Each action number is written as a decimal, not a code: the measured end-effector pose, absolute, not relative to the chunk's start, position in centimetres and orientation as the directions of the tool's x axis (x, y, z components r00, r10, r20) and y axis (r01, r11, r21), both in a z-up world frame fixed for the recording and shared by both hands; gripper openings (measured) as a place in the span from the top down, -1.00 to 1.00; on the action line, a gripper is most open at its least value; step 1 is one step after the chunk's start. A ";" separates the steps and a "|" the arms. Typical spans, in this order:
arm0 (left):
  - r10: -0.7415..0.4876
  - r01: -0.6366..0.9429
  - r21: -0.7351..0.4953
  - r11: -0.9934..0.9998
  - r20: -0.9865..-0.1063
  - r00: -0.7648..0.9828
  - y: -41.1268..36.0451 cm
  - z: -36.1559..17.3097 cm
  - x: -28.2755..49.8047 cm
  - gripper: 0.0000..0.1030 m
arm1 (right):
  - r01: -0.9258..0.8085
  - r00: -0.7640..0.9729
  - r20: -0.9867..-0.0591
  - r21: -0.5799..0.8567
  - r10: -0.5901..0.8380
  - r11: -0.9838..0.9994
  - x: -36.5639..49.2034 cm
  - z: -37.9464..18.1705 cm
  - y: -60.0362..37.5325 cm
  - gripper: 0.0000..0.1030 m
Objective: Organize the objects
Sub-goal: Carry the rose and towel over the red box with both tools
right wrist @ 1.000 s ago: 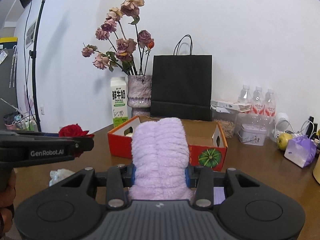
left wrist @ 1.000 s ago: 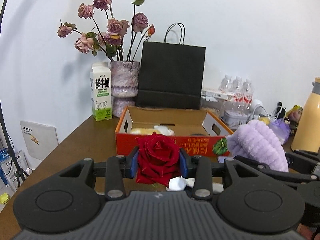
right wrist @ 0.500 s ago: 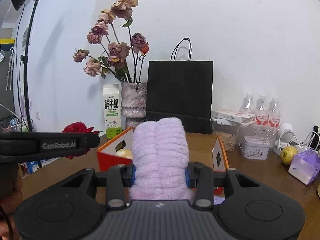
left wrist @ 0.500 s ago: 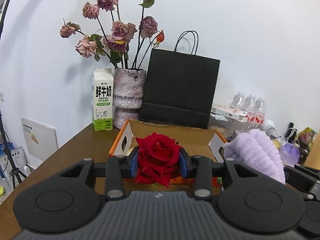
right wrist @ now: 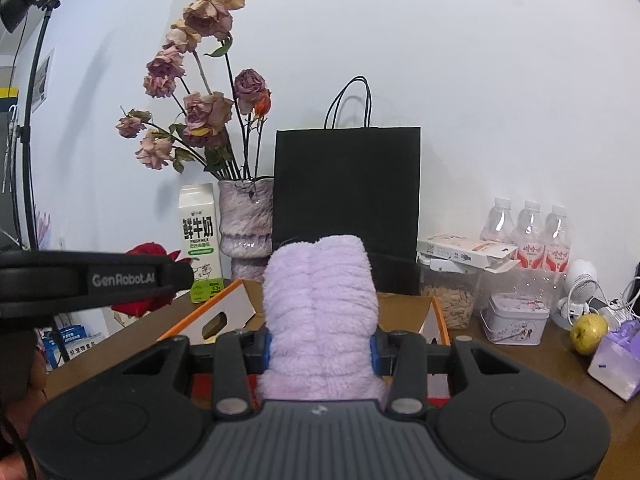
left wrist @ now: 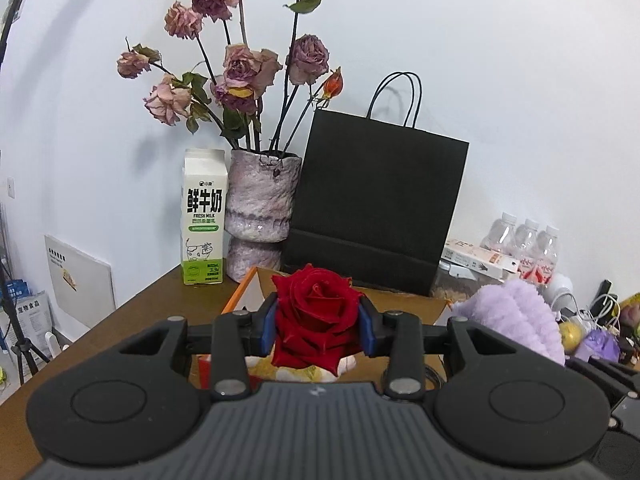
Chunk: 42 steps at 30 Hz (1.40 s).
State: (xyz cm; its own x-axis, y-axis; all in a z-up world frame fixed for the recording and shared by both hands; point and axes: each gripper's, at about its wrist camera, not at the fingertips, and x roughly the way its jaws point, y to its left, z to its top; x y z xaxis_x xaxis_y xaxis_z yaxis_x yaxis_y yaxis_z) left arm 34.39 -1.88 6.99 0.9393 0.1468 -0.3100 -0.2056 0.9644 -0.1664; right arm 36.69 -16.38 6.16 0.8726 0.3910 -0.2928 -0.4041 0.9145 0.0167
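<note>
My left gripper (left wrist: 318, 330) is shut on a red rose (left wrist: 314, 314) and holds it over the near left part of the open orange cardboard box (left wrist: 404, 306). My right gripper (right wrist: 319, 346) is shut on a fluffy purple plush (right wrist: 318, 312) and holds it over the same box (right wrist: 224, 314). The plush also shows at the right of the left wrist view (left wrist: 516, 318). The rose and the left gripper show at the left of the right wrist view (right wrist: 148, 276). Something yellow and white lies in the box (left wrist: 308, 372).
A milk carton (left wrist: 203, 218), a vase of dried roses (left wrist: 260, 208) and a black paper bag (left wrist: 376, 208) stand behind the box. Water bottles (right wrist: 530, 236), a cereal jar (right wrist: 448, 296), a tin (right wrist: 516, 318), an apple (right wrist: 588, 328) and a purple bag (right wrist: 616, 360) crowd the right.
Both grippers have risen and moved forward toward the box with their loads. The box front has dropped below both views.
</note>
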 end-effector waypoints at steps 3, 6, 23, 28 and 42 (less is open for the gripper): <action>0.148 -0.209 -0.166 0.964 -0.318 0.936 -2.0 6.8 35.8 0.24 | -0.401 0.870 -0.303 0.021 0.388 0.916 38.2 6.0 -16.2 0.24; 0.151 -0.212 -0.155 0.965 -0.331 0.931 -2.0 6.4 37.1 0.24 | -0.398 0.867 -0.315 0.029 0.386 0.917 39.7 5.8 -16.0 0.24; 0.194 -0.259 -0.119 0.959 -0.395 0.898 -0.4 4.6 44.5 0.24 | -0.387 0.852 -0.376 0.017 0.365 0.922 46.9 3.7 -14.4 0.24; 0.198 -0.255 -0.088 0.963 -0.411 0.890 -0.6 3.9 46.3 0.24 | -0.365 0.844 -0.412 0.025 0.342 0.931 49.3 2.4 -14.2 0.24; 0.193 -0.220 -0.013 0.975 -0.430 0.882 -1.6 1.5 49.3 0.23 | -0.340 0.823 -0.481 0.010 0.302 0.940 52.1 -0.4 -14.0 0.22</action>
State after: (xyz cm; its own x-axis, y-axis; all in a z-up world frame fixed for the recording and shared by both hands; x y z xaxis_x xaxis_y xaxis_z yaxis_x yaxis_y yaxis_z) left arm 49.34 -1.57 1.53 0.8818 0.1933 -0.4302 -0.2204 0.9753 -0.0134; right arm 52.08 -13.96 -0.42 0.8229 0.3024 -0.4811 -0.3397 0.9405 0.0102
